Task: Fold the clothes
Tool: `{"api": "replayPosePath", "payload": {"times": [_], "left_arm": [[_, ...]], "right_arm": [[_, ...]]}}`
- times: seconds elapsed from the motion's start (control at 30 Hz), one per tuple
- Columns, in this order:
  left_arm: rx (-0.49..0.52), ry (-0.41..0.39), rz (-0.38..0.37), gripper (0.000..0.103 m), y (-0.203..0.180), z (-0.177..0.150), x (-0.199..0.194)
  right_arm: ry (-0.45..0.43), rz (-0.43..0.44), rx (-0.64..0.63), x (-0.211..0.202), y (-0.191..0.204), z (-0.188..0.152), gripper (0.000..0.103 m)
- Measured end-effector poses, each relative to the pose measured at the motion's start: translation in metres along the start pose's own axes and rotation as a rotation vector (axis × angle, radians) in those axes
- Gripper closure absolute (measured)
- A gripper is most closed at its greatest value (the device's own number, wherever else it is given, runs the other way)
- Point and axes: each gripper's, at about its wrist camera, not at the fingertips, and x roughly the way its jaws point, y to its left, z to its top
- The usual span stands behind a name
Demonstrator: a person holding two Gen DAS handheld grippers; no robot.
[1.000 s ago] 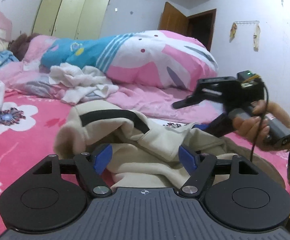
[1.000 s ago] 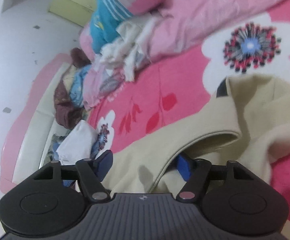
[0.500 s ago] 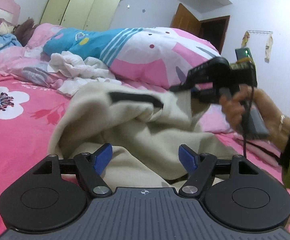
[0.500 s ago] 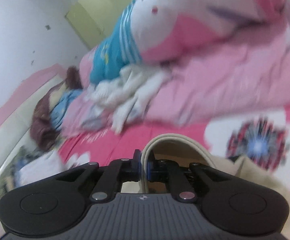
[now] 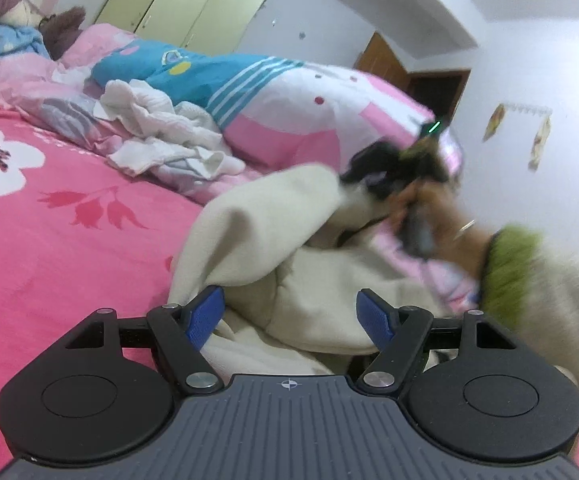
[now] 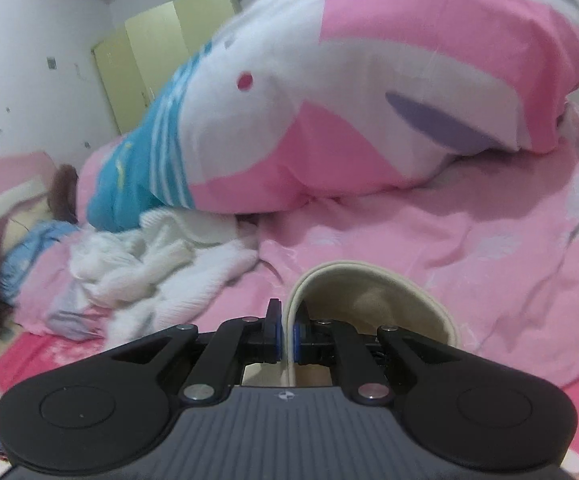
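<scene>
A cream garment (image 5: 273,240) lies bunched on the pink bed in front of me. My left gripper (image 5: 291,314) is open, its blue pads either side of the cloth without pinching it. My right gripper (image 6: 287,334) is shut on a cream hem of the garment (image 6: 373,292), which loops up past its fingers. In the left wrist view the right gripper (image 5: 393,172) is blurred, lifting that edge up at the right.
A pink floral bedsheet (image 5: 49,240) covers the bed. A rolled pink, white and blue quilt (image 6: 329,92) lies across the back. White crumpled clothes (image 5: 157,136) sit before it. A green wardrobe (image 5: 185,0) and a brown door (image 5: 385,60) stand behind.
The right gripper has stayed shut on the cream hem and lifted it higher and further right. The left gripper stays open and has shifted toward the garment.
</scene>
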Motion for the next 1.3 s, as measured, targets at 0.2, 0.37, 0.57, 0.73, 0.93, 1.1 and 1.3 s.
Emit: {"api": "replayPosePath", "payload": {"times": [0.2,0.37,0.57,0.73,0.93,1.1,1.3], "left_arm": [[-0.096,0.019,-0.082,0.018,0.016,-0.004,0.005],[-0.16,0.04,-0.104,0.015,0.026,-0.005,0.01],[-0.175,0.053,-0.104,0.012,0.028,-0.006,0.012],[-0.188,0.026,-0.089,0.013,0.029,-0.005,0.01],[-0.252,-0.028,0.004,0.017,0.037,0.001,0.009],[-0.346,-0.007,0.04,0.019,0.056,0.001,0.013],[-0.328,0.007,0.053,0.019,0.057,-0.003,0.017]], "right_arm": [[0.081,-0.081,-0.028,0.063,-0.012,-0.041,0.098],[0.144,-0.085,-0.095,0.067,-0.011,-0.051,0.093],[0.25,-0.051,-0.041,0.006,-0.016,-0.017,0.04],[0.242,0.073,-0.152,-0.092,-0.001,0.002,0.04],[0.314,0.225,-0.652,-0.17,0.078,-0.068,0.039],[0.29,0.27,-0.994,-0.173,0.137,-0.161,0.041],[0.298,0.261,-1.024,-0.14,0.149,-0.191,0.068]]}}
